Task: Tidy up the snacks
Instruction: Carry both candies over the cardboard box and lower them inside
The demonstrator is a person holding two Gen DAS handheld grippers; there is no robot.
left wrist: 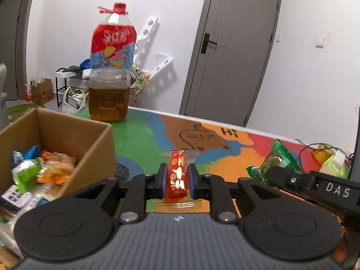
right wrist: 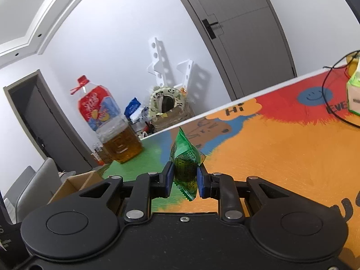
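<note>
Two snacks were up, one per gripper. The left gripper (left wrist: 177,180) clamped a red packet (left wrist: 177,175), long axis pointing straight ahead; the right gripper (right wrist: 185,177) pinched a green packet (right wrist: 185,157), tip forward. Left of the left gripper, one cardboard box (left wrist: 90,135) held mixed wrapped snacks; one big bottle (left wrist: 110,67) stood beyond.

Wrist views, low over table (left wrist: 139,139) — shared bottle (right wrist: 112,132)

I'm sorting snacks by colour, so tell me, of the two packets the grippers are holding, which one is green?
The green packet is the one in the right gripper. The left gripper holds a red packet with pale shapes printed on it.
</note>
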